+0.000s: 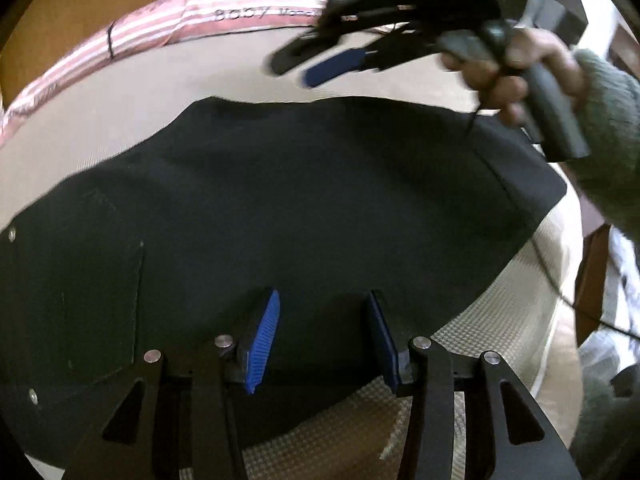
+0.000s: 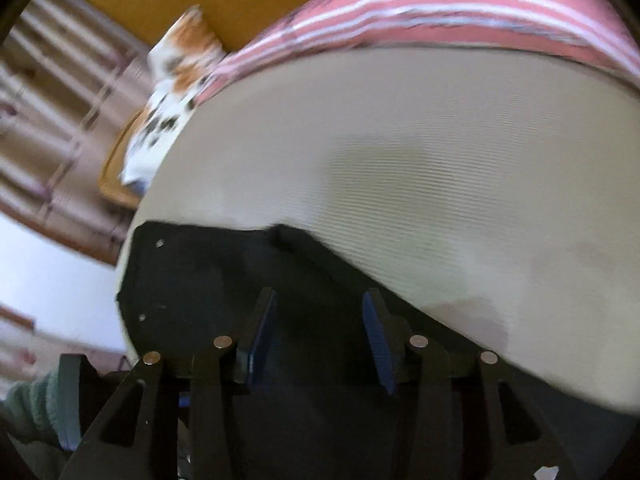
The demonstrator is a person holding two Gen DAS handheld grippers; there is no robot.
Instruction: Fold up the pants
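Observation:
Black pants (image 1: 300,208) lie flat on a cream mattress (image 1: 140,120); a back pocket and rivets show at the left. My left gripper (image 1: 324,340) is open just above the pants' near edge, holding nothing. My right gripper (image 1: 304,68) hovers in the air over the far edge of the pants, held by a hand, blurred, and looks open. In the right wrist view the right gripper (image 2: 320,340) is open and empty above the pants (image 2: 240,280), whose waist corner with rivets lies at the left.
A pink striped blanket (image 1: 160,28) lies along the far edge of the mattress, also in the right wrist view (image 2: 440,12). A patterned white and orange cloth (image 2: 172,92) hangs at the mattress corner. Wooden furniture (image 1: 596,276) stands at the right.

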